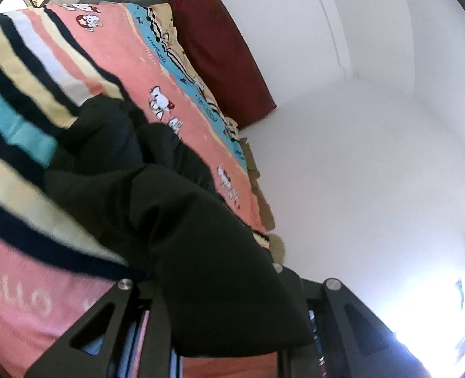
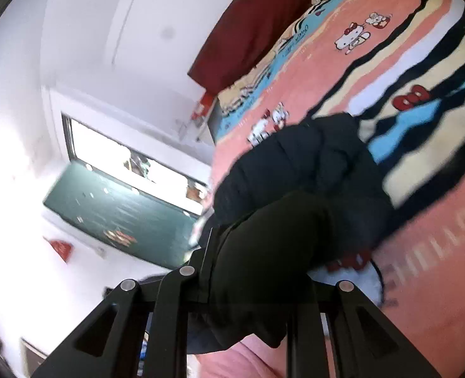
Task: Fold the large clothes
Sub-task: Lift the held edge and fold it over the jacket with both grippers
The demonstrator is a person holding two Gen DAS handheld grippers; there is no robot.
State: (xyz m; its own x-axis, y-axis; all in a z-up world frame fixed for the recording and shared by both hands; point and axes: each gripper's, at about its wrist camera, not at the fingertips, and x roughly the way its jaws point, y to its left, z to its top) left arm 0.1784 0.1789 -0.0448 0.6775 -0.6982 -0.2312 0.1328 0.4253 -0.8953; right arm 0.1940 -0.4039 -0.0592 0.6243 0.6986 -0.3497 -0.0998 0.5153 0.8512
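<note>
Black garment (image 1: 220, 252) is bunching in both clamped grippers, left gripper (image 1: 229, 324) and right gripper (image 2: 251, 312), its length trailing straight ahead onto the bed (image 1: 112, 47), both equally near.

Right tool (image 2: 248, 286) at 6 o'clock, closed on fold of black garment (image 2: 295, 195). Garment bunched at frame centre, trailing toward 1 o'clock across bed's pink cartoon-print blanket (image 2: 320, 72). Dark red headboard cushion (image 2: 248, 22) at 12 o'clock, against white wall (image 2: 75, 31). Bright window (image 2: 112, 148) at 9 o'clock, green panel (image 2: 122, 211) just beside it. Frame tilted, motion-blurred at right edge.
</note>
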